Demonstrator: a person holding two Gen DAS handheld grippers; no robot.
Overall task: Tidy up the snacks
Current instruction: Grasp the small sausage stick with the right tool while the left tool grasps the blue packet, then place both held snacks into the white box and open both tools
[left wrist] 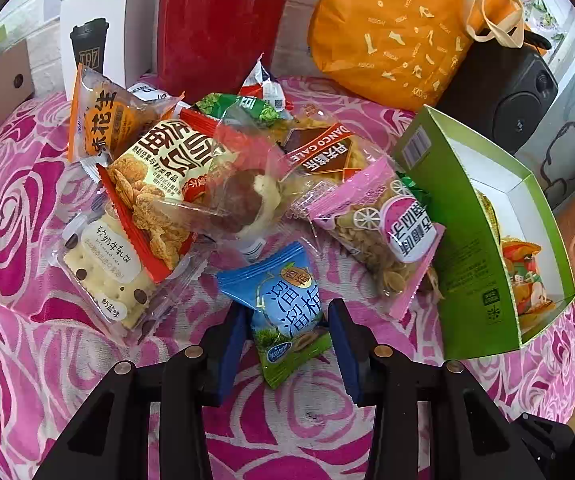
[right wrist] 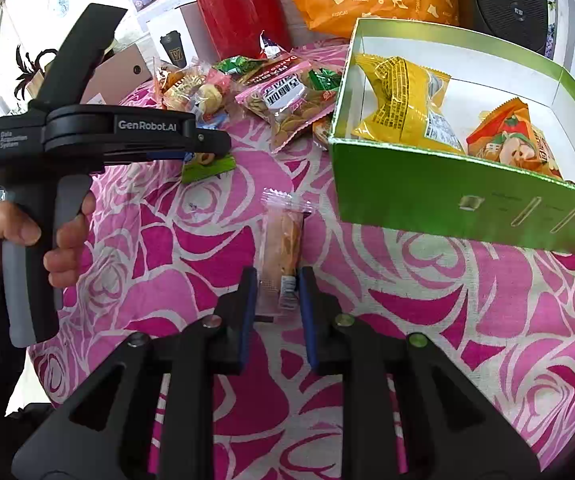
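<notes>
Both grippers straddle a snack, and the green box (right wrist: 439,196) they are meant for lies to the right of the pile, its open top tilted toward the right gripper.

The left gripper (left wrist: 287,322) has the blue-green packet (left wrist: 285,312) between its fingers (left wrist: 231,344). The packet's long axis runs straight out from the gripper, toward the pile (left wrist: 215,176) just beyond. The fingers stand narrow at its sides, touching or nearly so; I cannot tell whether they grip it yet.

The right gripper (right wrist: 277,292) straddles one end of a slim wrapped bar (right wrist: 283,248), which points forward along the fingers (right wrist: 247,312) and lies on the rose-patterned table (right wrist: 487,340). These fingers are also narrow, close on the wrapper, the pinch not plainly made.

The right gripper looks nearer the box, which already holds a yellow packet (right wrist: 403,100) and an orange packet (right wrist: 515,140). Its bar would go forward and right over the near wall.
</notes>
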